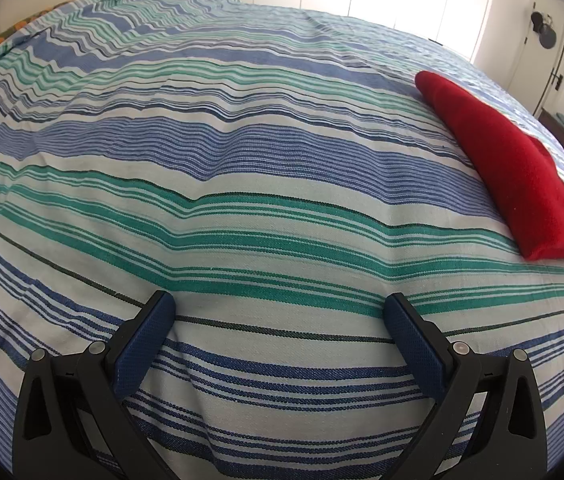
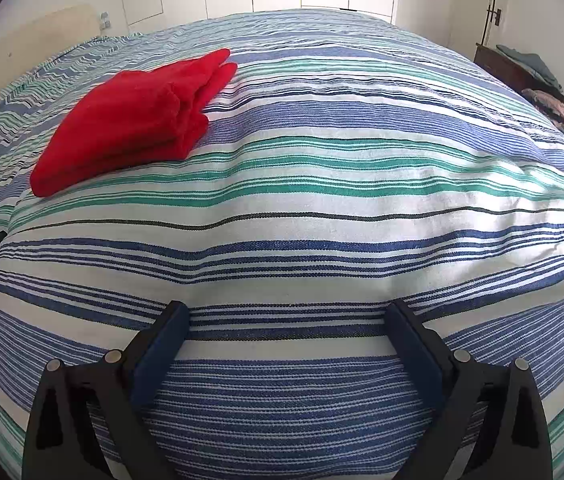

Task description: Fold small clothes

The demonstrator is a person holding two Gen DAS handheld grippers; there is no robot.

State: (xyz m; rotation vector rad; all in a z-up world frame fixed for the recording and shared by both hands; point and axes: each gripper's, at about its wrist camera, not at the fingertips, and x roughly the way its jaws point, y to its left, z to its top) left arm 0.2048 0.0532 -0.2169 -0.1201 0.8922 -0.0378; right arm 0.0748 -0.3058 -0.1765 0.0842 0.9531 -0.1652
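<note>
Jaws are spread wide on both units, nothing gripped. Left gripper (image 1: 280,304) is held over the striped bedspread (image 1: 222,184); the folded red garment (image 1: 518,172) is seen well off to its right. Right gripper (image 2: 288,314) is likewise held over bare bedspread, garment lying far left, well apart.

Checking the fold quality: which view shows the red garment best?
Right wrist view: the red garment lies whole, its stacked folded layers visible. Left wrist view shows it only obliquely near the frame edge.
</note>
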